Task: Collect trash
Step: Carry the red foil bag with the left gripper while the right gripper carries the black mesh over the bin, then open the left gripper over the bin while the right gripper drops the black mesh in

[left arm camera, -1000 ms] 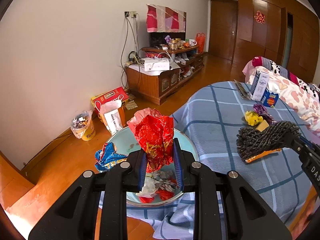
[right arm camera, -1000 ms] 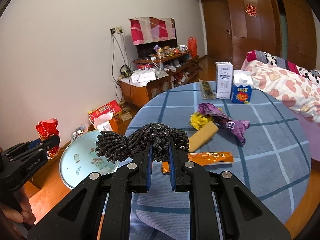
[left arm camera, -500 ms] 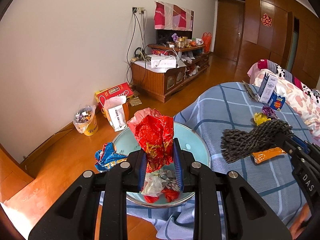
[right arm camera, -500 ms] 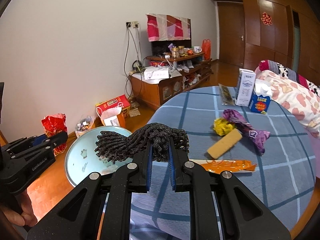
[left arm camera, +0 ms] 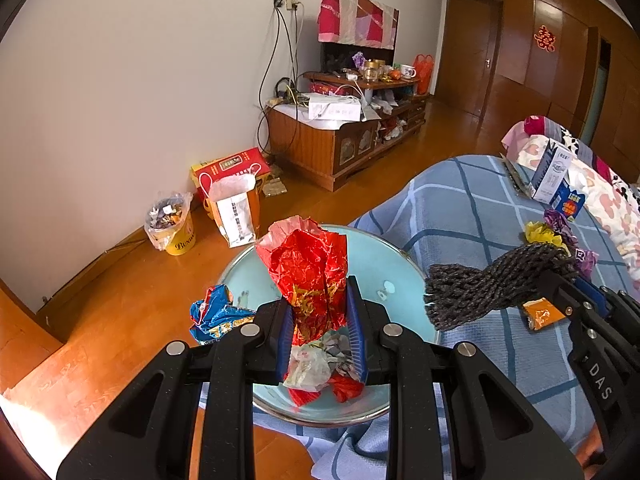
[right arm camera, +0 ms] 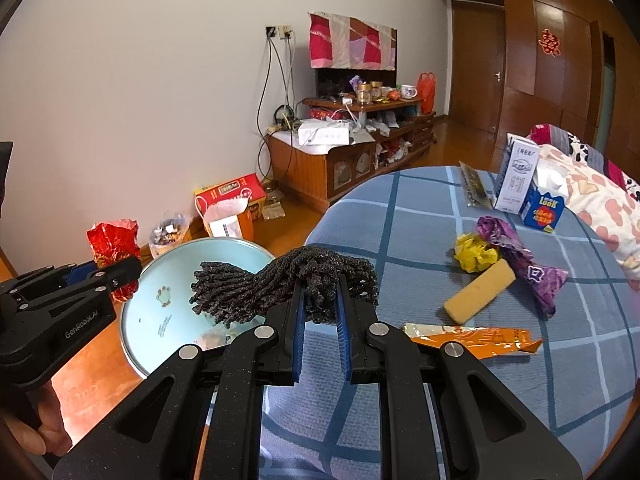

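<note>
Trash is on its way into the pale blue basin (left arm camera: 394, 264) at the edge of the bed (right arm camera: 460, 380): the left gripper (left arm camera: 320, 334) is clamped on one red foil wrapper (left arm camera: 310, 276) above it, and the right gripper (right arm camera: 320, 322) is pinched tight on one black mesh net (right arm camera: 280, 288) near its rim. Next, I judge, each gripper must hang over the basin and let go. Left on the bed: one yellow wad (right arm camera: 476, 256), one purple wrapper (right arm camera: 520, 256), one orange wrapper (right arm camera: 480, 340), one yellow sponge (right arm camera: 480, 292) and two cartons (right arm camera: 516, 180).

My left gripper (left arm camera: 320, 334) clamps a crumpled red foil wrapper (left arm camera: 310, 276), upright at frame centre over the pale blue basin (left arm camera: 396, 276). My right gripper (right arm camera: 320, 320) pinches a dark foam net (right arm camera: 280, 284), drooping left over the basin's rim.
</note>
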`<action>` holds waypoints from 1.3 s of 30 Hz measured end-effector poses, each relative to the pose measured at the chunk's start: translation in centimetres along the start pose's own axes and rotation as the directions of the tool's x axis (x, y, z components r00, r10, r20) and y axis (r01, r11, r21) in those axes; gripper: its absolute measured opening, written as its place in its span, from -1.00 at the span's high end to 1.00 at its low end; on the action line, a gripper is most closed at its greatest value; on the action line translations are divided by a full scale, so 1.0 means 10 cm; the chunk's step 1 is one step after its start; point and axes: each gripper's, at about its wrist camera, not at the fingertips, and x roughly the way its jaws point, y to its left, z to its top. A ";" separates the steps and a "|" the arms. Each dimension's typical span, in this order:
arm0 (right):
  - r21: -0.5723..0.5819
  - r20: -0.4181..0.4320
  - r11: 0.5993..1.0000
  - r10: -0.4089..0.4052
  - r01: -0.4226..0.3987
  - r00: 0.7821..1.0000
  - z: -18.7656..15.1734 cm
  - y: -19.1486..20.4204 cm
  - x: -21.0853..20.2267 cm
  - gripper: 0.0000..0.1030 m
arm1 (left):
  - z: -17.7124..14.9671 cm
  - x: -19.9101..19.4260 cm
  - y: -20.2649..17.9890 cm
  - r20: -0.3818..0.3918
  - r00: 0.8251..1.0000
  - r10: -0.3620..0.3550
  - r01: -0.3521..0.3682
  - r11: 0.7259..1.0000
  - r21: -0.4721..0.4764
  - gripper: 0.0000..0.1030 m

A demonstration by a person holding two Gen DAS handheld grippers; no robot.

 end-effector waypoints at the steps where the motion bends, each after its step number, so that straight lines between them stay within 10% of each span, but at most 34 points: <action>1: -0.002 -0.004 1.000 -0.003 0.003 1.000 -0.01 0.00 0.02 0.71 | -0.01 0.03 -0.02 -0.003 1.000 -0.003 0.003 1.000 0.005 0.54; 23: -0.063 -0.172 0.993 0.086 -0.098 0.981 -0.05 0.27 0.70 0.52 | -0.05 0.35 0.09 -0.076 0.997 0.015 -0.015 1.000 -0.005 0.52; 39: 0.049 -0.071 0.998 0.035 -0.031 0.997 0.01 -0.06 0.33 0.18 | -0.05 0.35 0.01 -0.089 0.996 0.028 -0.026 0.999 0.028 0.30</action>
